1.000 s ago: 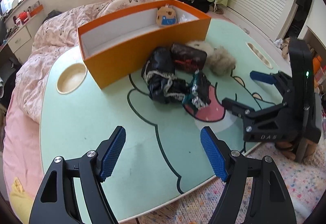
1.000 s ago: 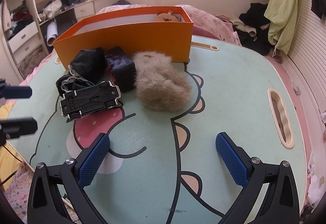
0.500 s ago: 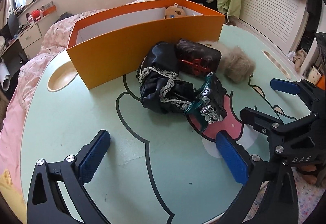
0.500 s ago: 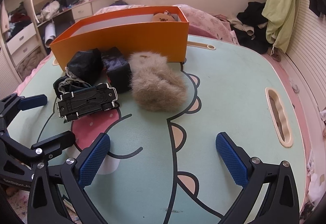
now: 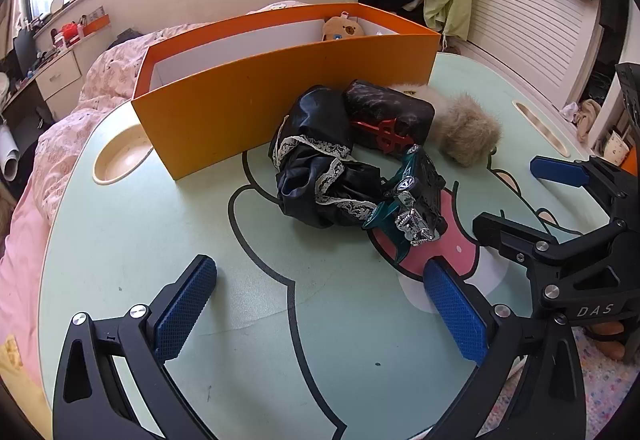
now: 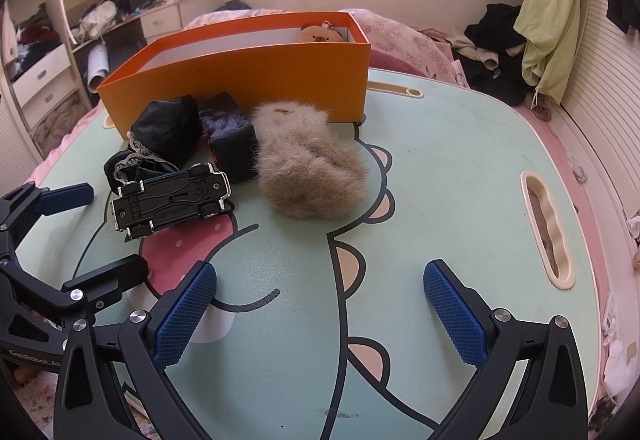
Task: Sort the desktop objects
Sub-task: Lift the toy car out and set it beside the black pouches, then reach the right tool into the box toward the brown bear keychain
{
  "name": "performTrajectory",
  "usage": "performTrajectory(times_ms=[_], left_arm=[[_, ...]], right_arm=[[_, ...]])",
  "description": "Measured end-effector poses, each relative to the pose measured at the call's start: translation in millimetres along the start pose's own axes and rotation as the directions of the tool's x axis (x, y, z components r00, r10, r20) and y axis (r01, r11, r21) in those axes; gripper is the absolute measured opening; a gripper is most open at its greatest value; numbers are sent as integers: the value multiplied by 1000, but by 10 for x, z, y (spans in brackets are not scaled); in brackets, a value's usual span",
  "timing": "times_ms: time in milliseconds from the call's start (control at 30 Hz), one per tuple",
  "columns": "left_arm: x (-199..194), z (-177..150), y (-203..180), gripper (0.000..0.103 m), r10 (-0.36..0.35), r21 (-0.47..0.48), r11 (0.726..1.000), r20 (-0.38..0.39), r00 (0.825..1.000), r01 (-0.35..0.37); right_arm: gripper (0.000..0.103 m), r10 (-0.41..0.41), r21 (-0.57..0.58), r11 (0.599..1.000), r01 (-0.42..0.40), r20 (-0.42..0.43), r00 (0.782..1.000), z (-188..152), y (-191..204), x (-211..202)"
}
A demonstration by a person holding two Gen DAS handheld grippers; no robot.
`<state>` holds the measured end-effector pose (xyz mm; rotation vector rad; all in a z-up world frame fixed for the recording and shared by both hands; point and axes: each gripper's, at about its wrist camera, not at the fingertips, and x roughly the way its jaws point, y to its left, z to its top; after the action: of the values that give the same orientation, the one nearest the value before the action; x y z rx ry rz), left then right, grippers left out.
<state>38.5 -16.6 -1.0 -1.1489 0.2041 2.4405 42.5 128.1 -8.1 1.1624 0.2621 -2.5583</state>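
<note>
An orange box [image 5: 280,96] stands at the back of the cartoon table [image 5: 160,240], with a small bear plush [image 5: 343,29] in its far corner. In front of it lie a black lace-trimmed cloth [image 5: 320,168], a dark pouch [image 5: 390,112], a furry beige item [image 5: 466,134] and a toy car [image 5: 414,200] on its side. My left gripper [image 5: 320,306] is open and empty, just short of the car. My right gripper [image 6: 320,314] is open and empty over the table, near the furry item [image 6: 308,168] and the car [image 6: 172,200]. Each gripper shows in the other's view.
A round cup recess [image 5: 120,160] lies left of the box. A handle slot [image 6: 546,232] is cut near the table's right edge. A bed with pink bedding [image 5: 60,128] lies behind, and clothes hang at the back right.
Both grippers have moved forward and lower toward the pile of objects. The left gripper has opened wider. Nothing on the table has moved.
</note>
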Motion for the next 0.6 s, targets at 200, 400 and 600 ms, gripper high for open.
performTrajectory(times_ms=[200, 400, 600], left_arm=[[1, 1, 0, 103, -1, 1, 1000, 0, 1000, 1], [-3, -9, -8, 103, -3, 1, 1000, 3, 1000, 3], [-4, -14, -11, 103, -5, 3, 1000, 5, 1000, 5]], right_arm=[[103, 0, 0, 1000, 0, 0, 1000, -1, -1, 0], [103, -19, 32, 999, 19, 1, 1000, 0, -69, -18], [98, 10, 60, 998, -12, 27, 1000, 75, -166, -146]])
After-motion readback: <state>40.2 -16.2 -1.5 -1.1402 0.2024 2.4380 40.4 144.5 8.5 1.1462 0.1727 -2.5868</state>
